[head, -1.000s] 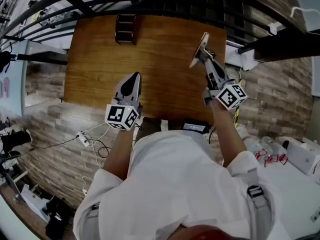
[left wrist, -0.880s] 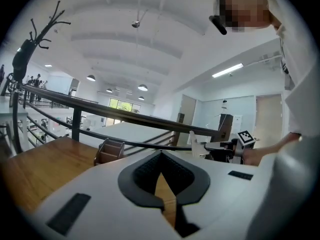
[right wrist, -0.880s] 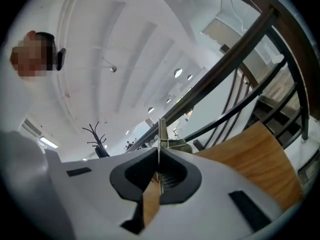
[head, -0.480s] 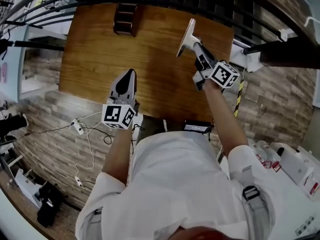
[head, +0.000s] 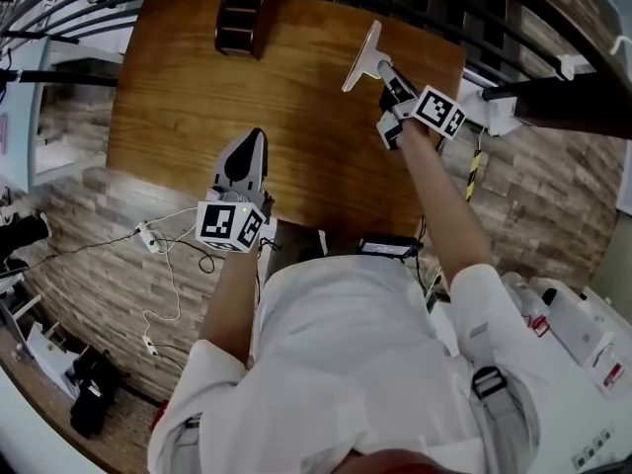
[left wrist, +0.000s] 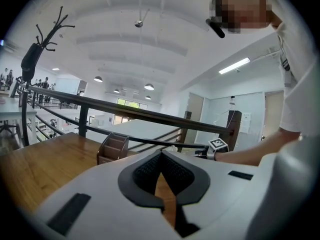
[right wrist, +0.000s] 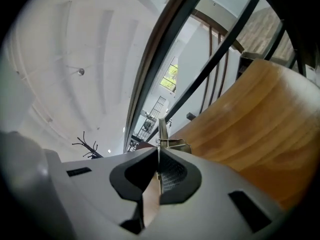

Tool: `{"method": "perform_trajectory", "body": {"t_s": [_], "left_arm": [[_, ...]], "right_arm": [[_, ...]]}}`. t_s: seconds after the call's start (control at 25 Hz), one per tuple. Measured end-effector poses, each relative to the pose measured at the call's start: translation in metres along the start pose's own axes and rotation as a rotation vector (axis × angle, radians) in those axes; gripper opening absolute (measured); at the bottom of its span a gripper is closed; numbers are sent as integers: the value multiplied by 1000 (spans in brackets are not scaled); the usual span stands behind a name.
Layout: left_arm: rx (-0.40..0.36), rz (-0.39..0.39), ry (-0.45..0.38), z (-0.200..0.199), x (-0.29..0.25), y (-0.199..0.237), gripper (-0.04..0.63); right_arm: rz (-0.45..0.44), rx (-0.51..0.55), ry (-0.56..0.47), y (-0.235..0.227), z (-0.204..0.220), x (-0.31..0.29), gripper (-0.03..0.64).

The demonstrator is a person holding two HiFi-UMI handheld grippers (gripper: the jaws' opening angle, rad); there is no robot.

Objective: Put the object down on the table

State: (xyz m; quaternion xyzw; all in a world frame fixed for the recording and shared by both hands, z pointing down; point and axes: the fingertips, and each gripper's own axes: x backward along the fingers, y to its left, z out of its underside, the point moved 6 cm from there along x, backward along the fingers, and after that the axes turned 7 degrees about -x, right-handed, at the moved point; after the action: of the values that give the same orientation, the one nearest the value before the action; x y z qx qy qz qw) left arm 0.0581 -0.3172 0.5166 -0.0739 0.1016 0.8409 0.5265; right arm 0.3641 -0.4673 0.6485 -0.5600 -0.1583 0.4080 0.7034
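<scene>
Right tool (head: 385, 73): jaws pinched on the narrow end of a flat-bladed object (head: 361, 57) (a scraper, by the look). In the right gripper view the blade shows edge-on between the pads.

Object's place: upper right of the head view, over the far part of the wooden bench (head: 188, 97) and held out ahead of the tool, blade tilted rather than flat.

Just changed: over the last second the right tool has carried the object up the frame and a little leftward, away from the person and deeper over the bench.

Meaning for the task: the carry looks nearly done and the set-down not yet begun. My reading is that the next step is to lower the blade and let go.

Left tool (head: 257, 138): jaw tips together with nothing between them (only bench wood shows through the gap behind). It sits left of centre near the bench's near edge, much as a second ago.

Bystander: a brown wooden organiser (head: 240, 23) at the top, well apart from the object.

Hard to make out: whether the blade's far edge already touches the wood, and what exactly the object is.
</scene>
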Motion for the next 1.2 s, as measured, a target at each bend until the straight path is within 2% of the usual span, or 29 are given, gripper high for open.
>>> {"method": "perform_trajectory", "body": {"t_s": [0.28,0.52,0.72,1.2], "left_arm": [[9,-16,19,9,8,2,14],[15,-15,30,15,9,5,14],[18,-11,30,15,11,6,14],[21,-12,25,13,16,9,14]], "right_arm": [[62,-118,-4,-37,-9,-21,26],[114,-267,-52,-61,-14,-39,26],[159,-293,-73,-67,-14,-47,26],[238,-266,-55,-68,-17,-60,26]]}}
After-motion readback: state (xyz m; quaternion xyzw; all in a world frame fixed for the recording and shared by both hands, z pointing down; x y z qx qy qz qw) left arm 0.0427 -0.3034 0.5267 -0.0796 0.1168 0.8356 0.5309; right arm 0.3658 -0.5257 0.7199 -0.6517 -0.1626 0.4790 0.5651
